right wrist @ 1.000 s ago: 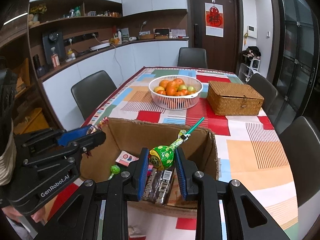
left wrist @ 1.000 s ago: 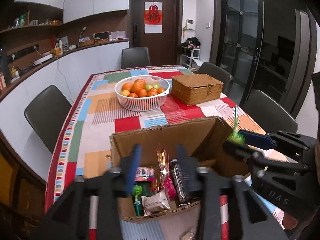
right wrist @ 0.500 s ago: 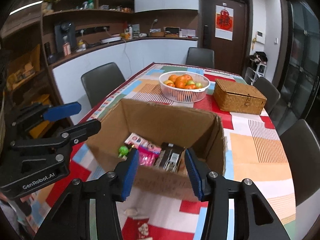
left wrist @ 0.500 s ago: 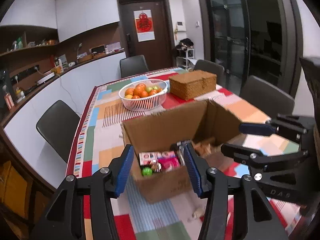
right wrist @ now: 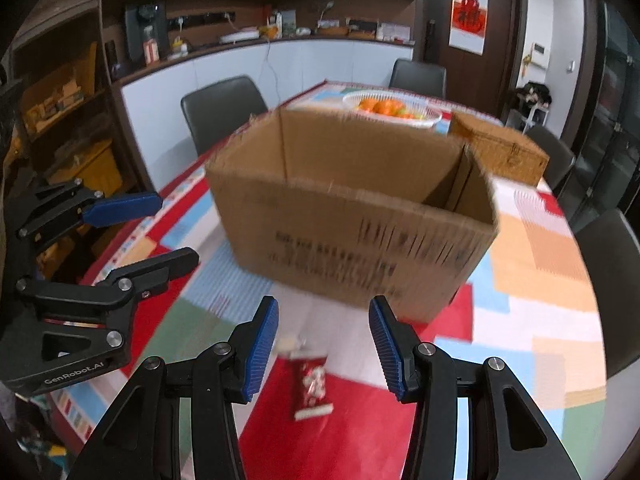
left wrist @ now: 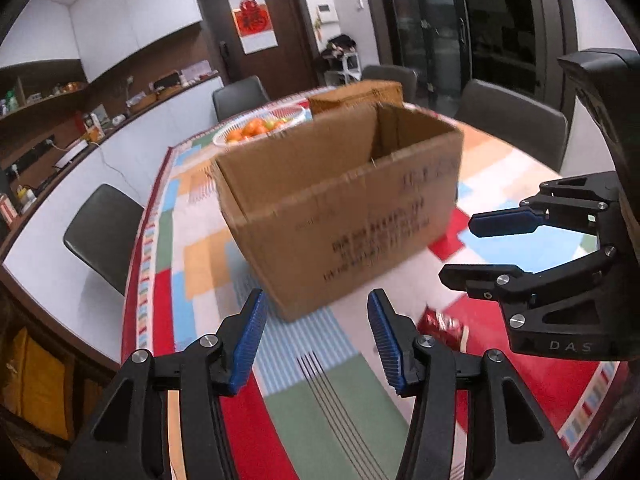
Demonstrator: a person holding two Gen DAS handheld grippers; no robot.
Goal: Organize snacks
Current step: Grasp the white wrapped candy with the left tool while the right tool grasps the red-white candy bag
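An open cardboard box [left wrist: 344,208] stands on the patchwork tablecloth; from this low angle its contents are hidden. It also shows in the right wrist view [right wrist: 352,216]. A red snack packet [right wrist: 310,384] lies on the cloth in front of the box, between and just beyond my right gripper's fingers. It also shows in the left wrist view [left wrist: 442,328], partly behind a finger. A small pale wrapped sweet [right wrist: 289,343] lies next to it. My left gripper [left wrist: 316,336] is open and empty, low before the box. My right gripper [right wrist: 324,344] is open and empty above the packet.
A white basket of oranges [right wrist: 392,110] and a wicker box [right wrist: 500,148] stand behind the cardboard box. Dark chairs [left wrist: 100,232] ring the table. The table's near-left edge [left wrist: 136,280] is close. A counter with shelves runs along the left wall.
Both grippers pulled back and dropped low in front of the box. The right gripper let go of the green lollipop and opened. The box's inside went out of sight.
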